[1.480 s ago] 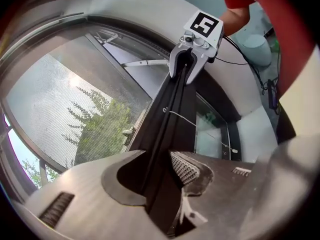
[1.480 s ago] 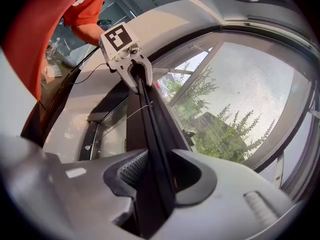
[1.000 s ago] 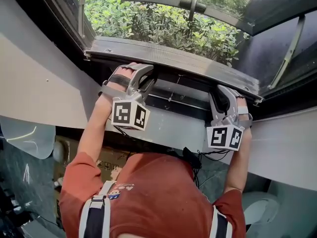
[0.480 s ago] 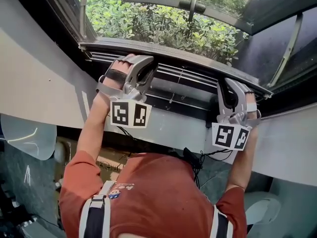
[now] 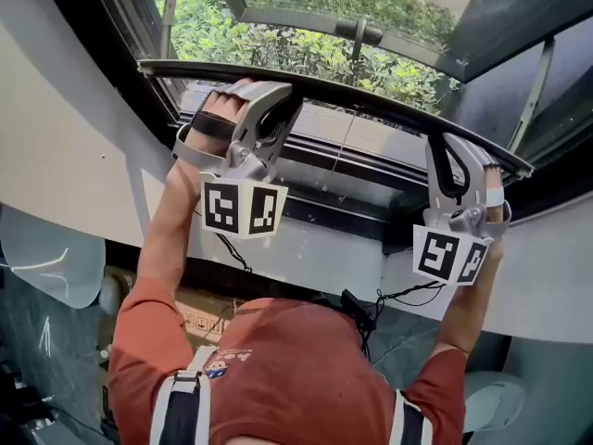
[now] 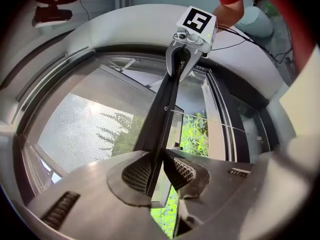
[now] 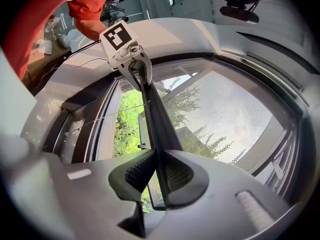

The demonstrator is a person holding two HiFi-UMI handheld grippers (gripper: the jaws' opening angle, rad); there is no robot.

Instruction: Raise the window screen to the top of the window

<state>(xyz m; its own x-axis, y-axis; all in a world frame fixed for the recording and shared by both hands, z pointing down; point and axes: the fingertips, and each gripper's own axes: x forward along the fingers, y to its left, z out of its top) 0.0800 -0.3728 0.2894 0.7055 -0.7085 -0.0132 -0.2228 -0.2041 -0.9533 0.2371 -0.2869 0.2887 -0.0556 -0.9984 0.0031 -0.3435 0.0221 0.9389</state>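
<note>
The window screen's dark bottom bar (image 5: 352, 98) runs across the window opening, above the sill. My left gripper (image 5: 271, 102) is shut on the bar near its left end, and my right gripper (image 5: 452, 154) is shut on it near its right end. Both sets of jaws have just been closing with the bar between them. In the left gripper view the bar (image 6: 162, 109) runs from my left gripper (image 6: 157, 171) to the right gripper (image 6: 192, 29), with grey mesh (image 6: 85, 129) beside it. The right gripper view shows the bar (image 7: 152, 114) pinched in my right gripper (image 7: 159, 171), the mesh (image 7: 220, 119) to its right.
Below the bar lie the dark sill tracks (image 5: 352, 170) and a white ledge (image 5: 315, 248). Green shrubs (image 5: 278, 44) show outside, past an open outer sash (image 5: 357, 31). Black cables (image 5: 389, 299) hang under the ledge, close to the person's red shirt (image 5: 287, 369).
The bar has risen from the sill, carried up by both grippers. The sill tracks beneath it have come into view. Both grippers' jaws have closed onto the bar.
</note>
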